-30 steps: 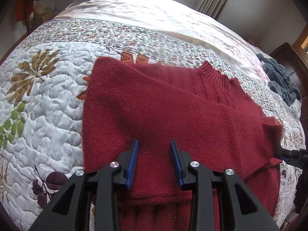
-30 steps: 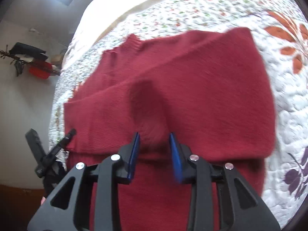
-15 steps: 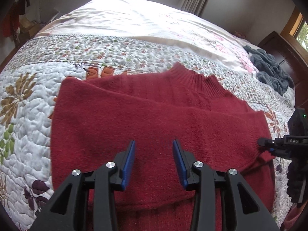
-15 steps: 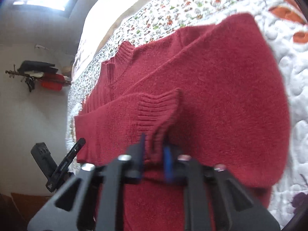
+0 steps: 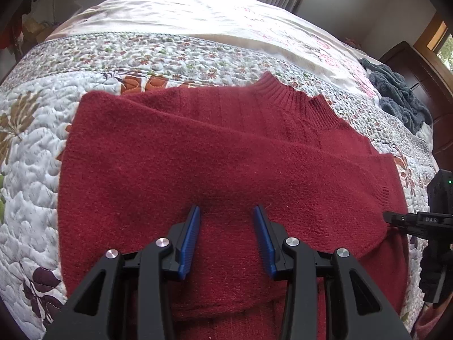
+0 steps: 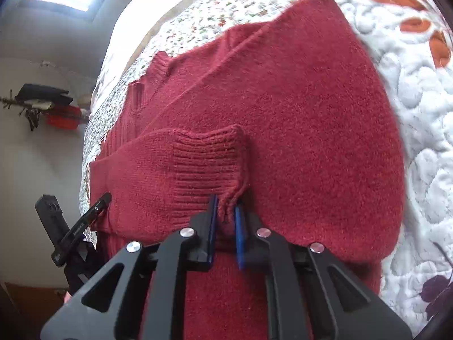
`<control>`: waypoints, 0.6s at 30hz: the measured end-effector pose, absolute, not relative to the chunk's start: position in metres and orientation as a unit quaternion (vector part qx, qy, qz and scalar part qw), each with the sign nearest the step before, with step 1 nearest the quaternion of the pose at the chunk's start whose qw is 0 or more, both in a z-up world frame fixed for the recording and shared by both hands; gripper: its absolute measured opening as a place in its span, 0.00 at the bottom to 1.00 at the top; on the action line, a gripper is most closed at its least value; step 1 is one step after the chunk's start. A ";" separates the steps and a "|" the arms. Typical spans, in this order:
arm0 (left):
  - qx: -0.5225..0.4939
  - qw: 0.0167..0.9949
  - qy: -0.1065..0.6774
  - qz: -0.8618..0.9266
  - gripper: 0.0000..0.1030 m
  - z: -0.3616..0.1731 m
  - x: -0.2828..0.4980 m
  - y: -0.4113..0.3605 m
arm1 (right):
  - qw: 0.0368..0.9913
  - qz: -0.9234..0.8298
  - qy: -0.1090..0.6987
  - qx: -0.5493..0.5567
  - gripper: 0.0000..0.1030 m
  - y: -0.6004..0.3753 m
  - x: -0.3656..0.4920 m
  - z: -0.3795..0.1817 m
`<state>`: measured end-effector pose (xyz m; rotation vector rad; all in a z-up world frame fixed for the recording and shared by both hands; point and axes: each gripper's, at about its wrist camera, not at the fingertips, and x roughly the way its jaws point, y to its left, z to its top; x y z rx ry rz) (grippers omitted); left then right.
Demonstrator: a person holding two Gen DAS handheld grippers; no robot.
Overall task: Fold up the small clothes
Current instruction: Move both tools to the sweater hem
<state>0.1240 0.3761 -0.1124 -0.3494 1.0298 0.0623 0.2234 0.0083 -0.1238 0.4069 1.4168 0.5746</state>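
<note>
The red sweater (image 5: 215, 164) lies spread on the quilted bed (image 5: 34, 187), and the step in hand is the sleeve fold: the right hand-held gripper (image 6: 226, 212) is clamped on the ribbed cuff (image 6: 206, 167), lifted over the body. The left hand-held gripper (image 5: 226, 215) hovers over the middle with jaws apart, gripping nothing. Next, I judge, the cuff must be carried across and laid flat before release.

Red sweater's (image 5: 226, 153) lower hem behind both grippers, cut off by the bottom edge.
</note>
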 end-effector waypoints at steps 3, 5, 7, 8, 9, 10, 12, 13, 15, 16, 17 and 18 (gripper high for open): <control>-0.168 0.853 0.493 0.043 0.39 -0.101 0.112 0.376 | 0.723 0.256 0.617 0.176 0.27 -0.005 0.208 -0.101; -0.164 0.856 0.489 0.050 0.40 -0.089 0.090 0.375 | 0.744 0.252 0.599 0.153 0.42 -0.016 0.187 -0.080; -0.148 0.858 0.489 0.055 0.49 -0.077 0.057 0.372 | 0.758 0.257 0.586 0.128 0.46 -0.028 0.156 -0.061; -0.142 0.858 0.490 0.056 0.50 -0.073 0.040 0.371 | 0.761 0.258 0.584 0.116 0.47 -0.033 0.140 -0.054; -0.134 0.856 0.496 0.060 0.53 -0.070 0.019 0.371 | 0.763 0.258 0.584 0.100 0.49 -0.042 0.115 -0.048; -0.127 0.851 0.505 0.066 0.54 -0.069 -0.001 0.371 | 0.762 0.259 0.586 0.091 0.53 -0.050 0.098 -0.045; -0.125 0.839 0.523 0.076 0.55 -0.069 -0.036 0.374 | 0.756 0.256 0.598 0.072 0.56 -0.066 0.055 -0.044; -0.131 0.833 0.531 0.078 0.55 -0.071 -0.056 0.377 | 0.753 0.252 0.604 0.062 0.56 -0.072 0.038 -0.046; -0.140 0.815 0.555 0.091 0.55 -0.076 -0.103 0.383 | 0.747 0.240 0.618 0.042 0.56 -0.083 0.005 -0.052; -0.143 0.810 0.561 0.095 0.55 -0.078 -0.116 0.384 | 0.741 0.233 0.628 0.040 0.56 -0.092 -0.014 -0.058; -0.148 0.801 0.571 0.098 0.55 -0.082 -0.136 0.385 | 0.734 0.232 0.637 0.049 0.56 -0.099 -0.028 -0.062; -0.153 0.795 0.578 0.097 0.55 -0.085 -0.152 0.385 | 0.723 0.232 0.648 0.063 0.56 -0.108 -0.044 -0.068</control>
